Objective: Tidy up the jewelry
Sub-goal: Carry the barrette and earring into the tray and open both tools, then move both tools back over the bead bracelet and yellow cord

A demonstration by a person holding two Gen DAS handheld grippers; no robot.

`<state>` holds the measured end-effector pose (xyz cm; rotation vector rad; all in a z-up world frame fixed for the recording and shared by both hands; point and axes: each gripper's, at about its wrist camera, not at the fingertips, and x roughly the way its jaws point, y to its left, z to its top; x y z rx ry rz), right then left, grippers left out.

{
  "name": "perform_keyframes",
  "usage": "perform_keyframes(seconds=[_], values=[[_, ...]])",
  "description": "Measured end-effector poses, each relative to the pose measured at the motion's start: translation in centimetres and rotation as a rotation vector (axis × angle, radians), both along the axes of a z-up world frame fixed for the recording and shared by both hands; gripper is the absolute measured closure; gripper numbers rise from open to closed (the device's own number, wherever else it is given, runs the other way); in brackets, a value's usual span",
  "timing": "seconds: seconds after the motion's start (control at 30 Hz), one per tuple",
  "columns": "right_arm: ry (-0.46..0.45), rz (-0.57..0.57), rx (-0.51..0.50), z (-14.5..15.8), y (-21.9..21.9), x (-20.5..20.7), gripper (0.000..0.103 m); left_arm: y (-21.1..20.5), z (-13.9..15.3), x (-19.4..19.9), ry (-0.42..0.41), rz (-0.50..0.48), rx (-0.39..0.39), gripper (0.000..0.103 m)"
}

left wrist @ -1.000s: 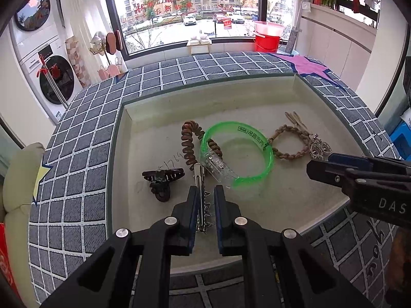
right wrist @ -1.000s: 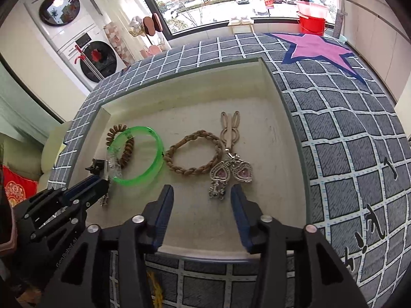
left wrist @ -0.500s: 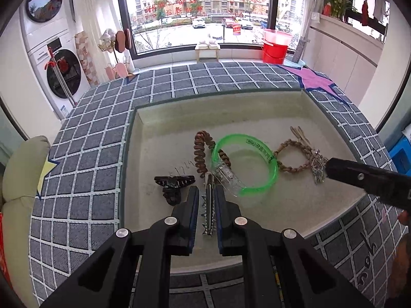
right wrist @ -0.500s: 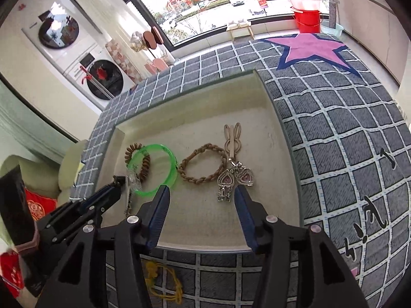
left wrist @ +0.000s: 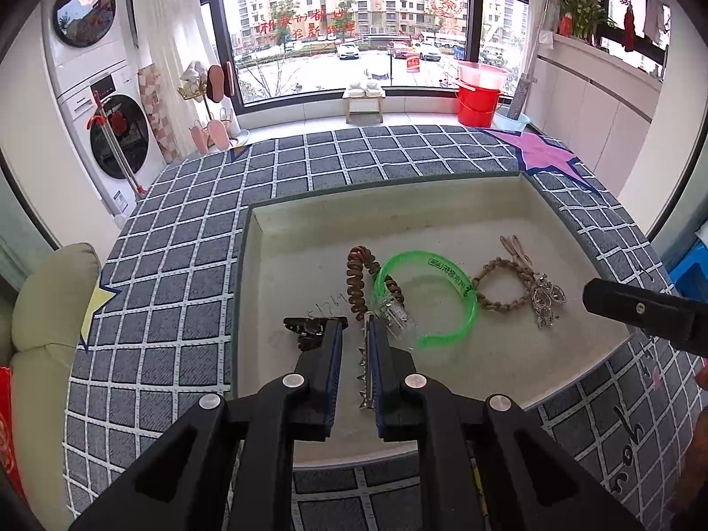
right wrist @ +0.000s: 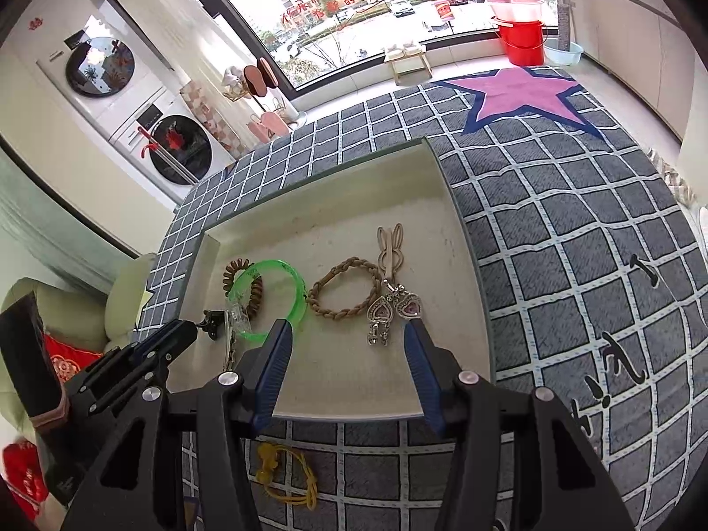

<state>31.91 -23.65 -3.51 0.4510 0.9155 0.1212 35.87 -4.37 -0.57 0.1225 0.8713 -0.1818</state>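
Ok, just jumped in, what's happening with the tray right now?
The left gripper is shut on a spiked metal clip, just above the tray. The right gripper is open, hovering near the heart pendants. Lying in the tray are a black claw clip, brown coil tie, green bangle and braided band.

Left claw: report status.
Left claw shut on spiked clip. Right claw open above tray. Green bangle close beside.
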Motion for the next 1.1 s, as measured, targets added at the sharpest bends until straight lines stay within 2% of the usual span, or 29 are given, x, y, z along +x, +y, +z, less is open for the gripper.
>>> perform_keyframes(seconds=[0.03, 0.07, 0.13, 0.33, 0.37, 0.4, 0.5, 0.6, 0.7, 0.87, 1.1], values=[[0.001, 0.001, 0.000, 0.0, 0.0, 0.0, 0.046, 0.0, 0.1, 0.0, -0.002, 0.008, 0.004, 0.011], [0.002, 0.001, 0.000, 0.0, 0.1, -0.1, 0.044, 0.2, 0.3, -0.2, -0.022, 0.036, 0.009, 0.000], [0.002, 0.000, 0.002, 0.0, 0.1, -0.2, 0.040, 0.4, 1.0, -0.7, -0.071, 0.045, 0.014, 0.000], [-0.009, -0.010, 0.002, 0.7, -0.1, -0.8, 0.040, 0.8, 1.5, -1.1, -0.072, 0.050, 0.017, 0.000], [-0.012, -0.010, -0.007, 0.9, 0.0, -1.0, 0.033, 1.0, 1.6, -1.3, -0.074, 0.057, 0.019, 0.000], [-0.022, -0.010, -0.033, 1.2, 0.2, -1.2, 0.016, 1.2, 1.7, -1.7, -0.075, 0.061, 0.021, 0.000], [-0.073, -0.008, -0.098, 2.3, 1.1, -2.1, 0.000, 1.7, 1.9, -2.9, -0.085, 0.066, 0.034, 0.000], [-0.128, -0.005, -0.131, 3.3, 1.8, -3.2, 0.000, 2.3, 2.3, -4.3, -0.111, 0.079, 0.054, 0.000], [-0.134, -0.005, -0.148, 3.9, 2.1, -4.1, 0.000, 3.0, 2.5, -5.5, -0.087, 0.041, 0.027, 0.000], [-0.061, 0.030, -0.116, 4.0, 2.3, -5.5, 0.000, 4.1, 2.4, -9.1, -0.077, 0.005, 0.027, 0.000], [0.018, 0.061, -0.117, 2.6, 3.1, -9.6, 0.000, 5.1, 0.5, -15.2, -0.014, -0.019, 0.023, 0.000]])
